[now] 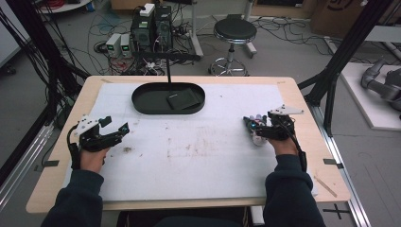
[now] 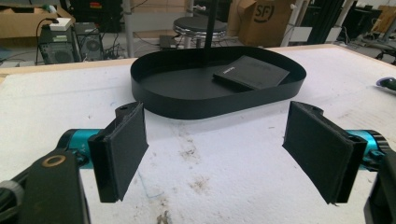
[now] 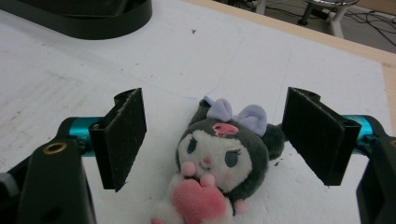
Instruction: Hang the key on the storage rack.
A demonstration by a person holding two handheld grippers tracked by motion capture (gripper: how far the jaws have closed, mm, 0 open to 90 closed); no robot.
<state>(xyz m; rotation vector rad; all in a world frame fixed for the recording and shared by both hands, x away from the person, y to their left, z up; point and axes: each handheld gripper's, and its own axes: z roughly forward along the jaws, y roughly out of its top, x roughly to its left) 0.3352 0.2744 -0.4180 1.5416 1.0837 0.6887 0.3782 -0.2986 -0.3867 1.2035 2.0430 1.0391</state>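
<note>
White foam sheet (image 1: 198,156) covers the table (image 1: 302,104), stained near its middle. A black oval tray (image 1: 142,100) sits at the sheet's far edge, holding a flat dark item (image 2: 252,72), perhaps a wallet. On the sheet's right side lies a plush doll (image 3: 219,163), face up, between the spread jaws of the right hand-held gripper (image 3: 219,135), untouched. The left hand-held gripper (image 2: 219,149) is released too, over the sheet's left side.

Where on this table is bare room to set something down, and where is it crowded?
Free: the white mat between the left gripper and right gripper, in front of the black tray. Crowded: around the plush toy between the right gripper's open jaws.
</note>
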